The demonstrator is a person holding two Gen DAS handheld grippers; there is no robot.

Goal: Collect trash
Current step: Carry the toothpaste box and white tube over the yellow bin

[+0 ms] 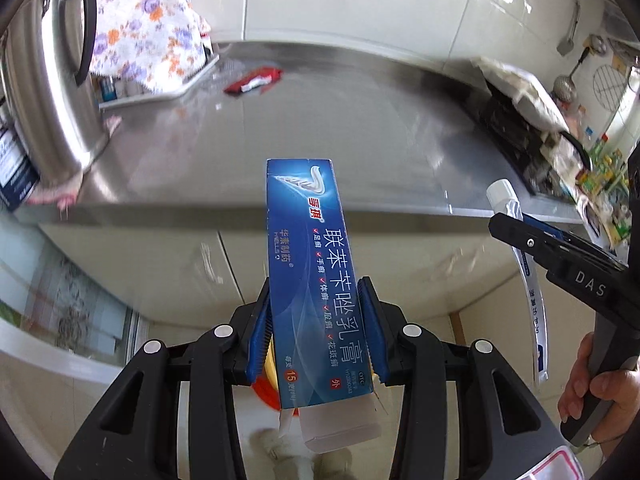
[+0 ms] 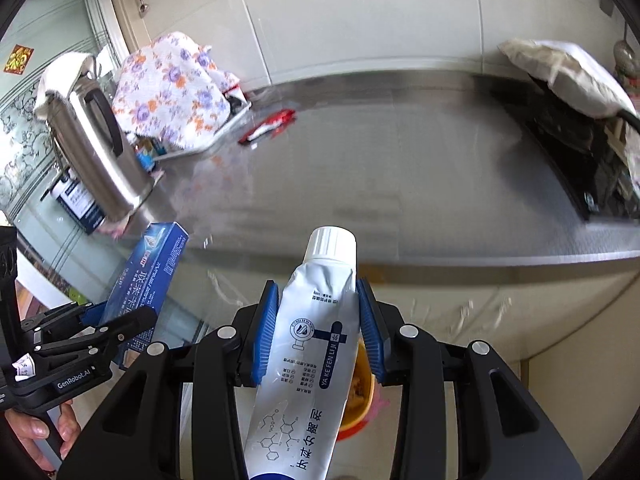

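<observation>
Below the counter point(image 1: 360, 128) edge, mid-frame in each wrist view, both grippers are loaded: the left gripper point(image 1: 316, 332) is clamped on a blue box point(image 1: 316, 280), the right gripper point(image 2: 318, 328) on a white tube point(image 2: 312, 340). Two pieces look collected but not yet binned. A red wrapper point(image 1: 254, 80) lies on the counter, upper centre, likely left to fetch
</observation>
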